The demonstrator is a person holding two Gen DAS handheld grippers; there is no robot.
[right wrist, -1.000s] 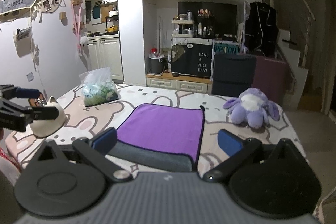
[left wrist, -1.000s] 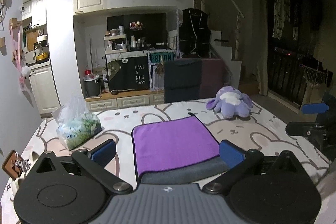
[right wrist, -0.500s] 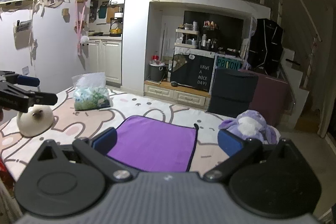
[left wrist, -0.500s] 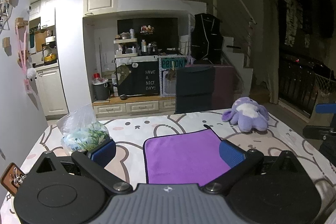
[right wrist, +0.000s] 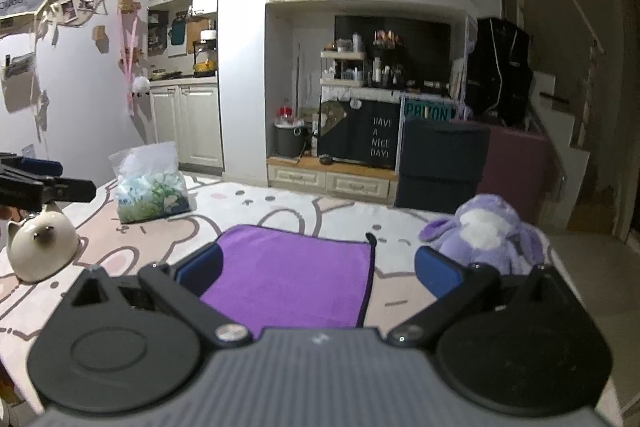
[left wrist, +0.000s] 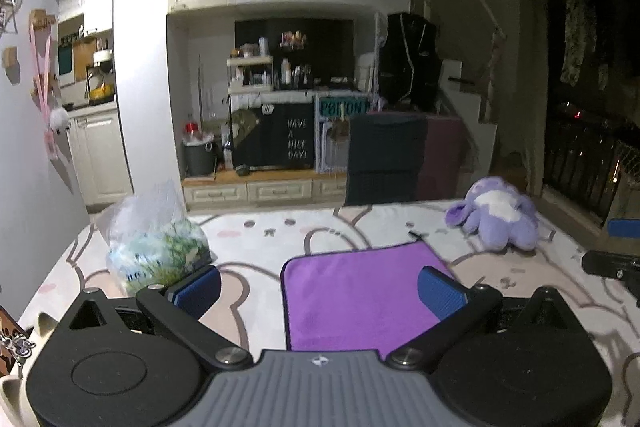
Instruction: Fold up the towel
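Note:
A purple towel (left wrist: 360, 291) with a dark edge lies flat and folded on the patterned table cover; it also shows in the right wrist view (right wrist: 292, 275). My left gripper (left wrist: 320, 287) is open and empty, held above the towel's near left part. My right gripper (right wrist: 316, 267) is open and empty, above the towel's near edge. Each gripper shows at the edge of the other's view: the right one (left wrist: 612, 263) and the left one (right wrist: 40, 183). The towel's near edge is hidden behind the gripper bodies.
A plastic bag of greens (left wrist: 156, 243) stands at the left, also in the right wrist view (right wrist: 152, 187). A purple plush toy (left wrist: 496, 215) lies at the far right. A white cat figurine (right wrist: 40, 247) sits at the left. The table's right edge (right wrist: 568, 267) drops to the floor.
Both grippers have pulled back and risen from the towel. The towel's grey near fold has dropped out of sight behind the gripper bodies. Both stay open.

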